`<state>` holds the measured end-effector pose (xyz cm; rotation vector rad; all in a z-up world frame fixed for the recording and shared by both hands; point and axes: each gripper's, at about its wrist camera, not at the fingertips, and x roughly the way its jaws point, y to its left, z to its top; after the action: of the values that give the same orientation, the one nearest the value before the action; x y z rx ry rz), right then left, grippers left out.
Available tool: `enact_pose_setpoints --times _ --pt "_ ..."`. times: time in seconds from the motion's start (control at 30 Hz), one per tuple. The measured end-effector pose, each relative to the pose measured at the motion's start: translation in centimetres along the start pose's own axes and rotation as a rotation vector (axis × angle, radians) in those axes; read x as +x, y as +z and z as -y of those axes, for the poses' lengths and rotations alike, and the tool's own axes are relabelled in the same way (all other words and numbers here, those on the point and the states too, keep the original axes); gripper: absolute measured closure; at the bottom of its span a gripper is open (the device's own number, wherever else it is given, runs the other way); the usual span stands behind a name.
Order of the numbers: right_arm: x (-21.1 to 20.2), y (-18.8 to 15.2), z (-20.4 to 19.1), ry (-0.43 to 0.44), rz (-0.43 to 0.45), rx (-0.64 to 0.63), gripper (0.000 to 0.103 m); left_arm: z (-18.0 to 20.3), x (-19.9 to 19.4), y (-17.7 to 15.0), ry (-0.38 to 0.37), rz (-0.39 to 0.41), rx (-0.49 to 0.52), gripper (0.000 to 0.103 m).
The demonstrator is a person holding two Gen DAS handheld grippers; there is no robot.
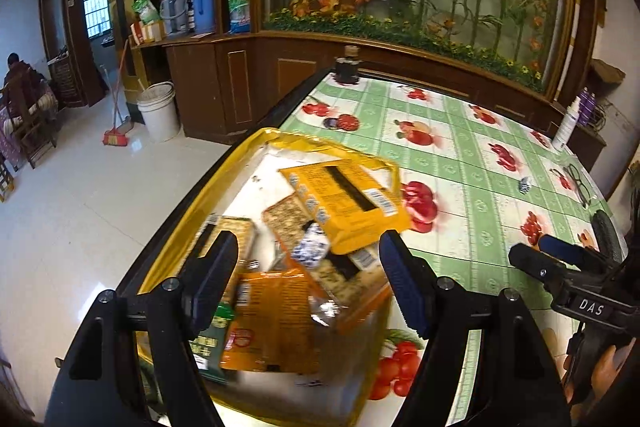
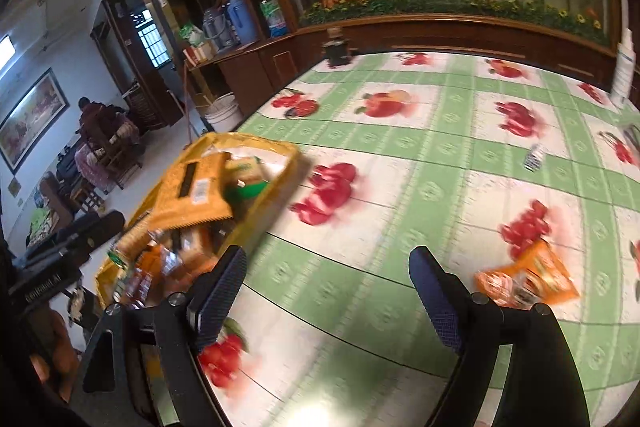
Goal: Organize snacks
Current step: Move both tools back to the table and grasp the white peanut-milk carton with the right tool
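Your left gripper (image 1: 308, 279) hangs over the yellow box (image 1: 200, 223) with its jaws standing wide and nothing pressed between the pads; the snacks show in the gap below it. Directly beneath and just ahead of that gripper lie the packets in the box: a yellow packet (image 1: 352, 203) with a black stripe on top toward the far side, cracker packs (image 1: 286, 217) under it, an orange packet (image 1: 272, 319) nearer you, and a dark green packet (image 1: 212, 343) down by the left finger. The box sits at the near left corner of the desk (image 1: 460, 155), whose cloth is green check with red fruit.

Your right gripper (image 2: 328, 291) is over bare cloth, its jaws opening with nothing between them. The same yellow box (image 2: 276, 163) lies to its left and a little ahead, close to the left finger. One orange snack packet (image 2: 528, 275) lies loose on the desk just to the right of the right finger, apart from it. The view here is blurred, so its print cannot be read.

Far ahead of both grippers a dark jar (image 1: 347, 67) stands at the desk's far edge. Well off to the right of the left gripper lie a small patterned sweet (image 1: 525, 183) and a pair of glasses (image 1: 576, 179), with a white spray bottle (image 1: 568, 125) beyond them.
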<state>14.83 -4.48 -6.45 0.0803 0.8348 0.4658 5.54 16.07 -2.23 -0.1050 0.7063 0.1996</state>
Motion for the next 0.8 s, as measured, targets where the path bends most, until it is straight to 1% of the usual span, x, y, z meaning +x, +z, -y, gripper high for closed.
enact_pose_setpoints --times 0.17,0.3,0.43,0.53,0.67,0.8 --pt "-1.5 -1.8 4.9 -0.062 -0.008 0.072 0.018 2.7 0.1 0.2 -0.045 -0.006 0.033 0.03" --pt "-2.0 -2.5 8.0 -0.1 -0.016 0.103 0.018 5.1 0.1 0.0 -0.077 -0.012 0.071 0.03" --pt "-1.8 -2.9 10.0 -0.109 -0.032 0.12 0.018 7.2 0.6 -0.3 -0.105 -0.032 0.107 0.03" --pt "-1.4 -3.0 10.5 -0.096 -0.039 0.12 0.018 8.7 1.0 -0.6 -0.118 -0.047 0.135 0.03" --pt "-1.1 -2.3 11.1 -0.078 -0.03 0.129 0.018 10.3 1.9 -0.8 -0.152 -0.072 0.162 0.03" --pt "-1.3 0.0 12.7 -0.098 0.02 0.144 0.017 13.0 3.1 -1.4 -0.234 -0.11 0.22 0.03"
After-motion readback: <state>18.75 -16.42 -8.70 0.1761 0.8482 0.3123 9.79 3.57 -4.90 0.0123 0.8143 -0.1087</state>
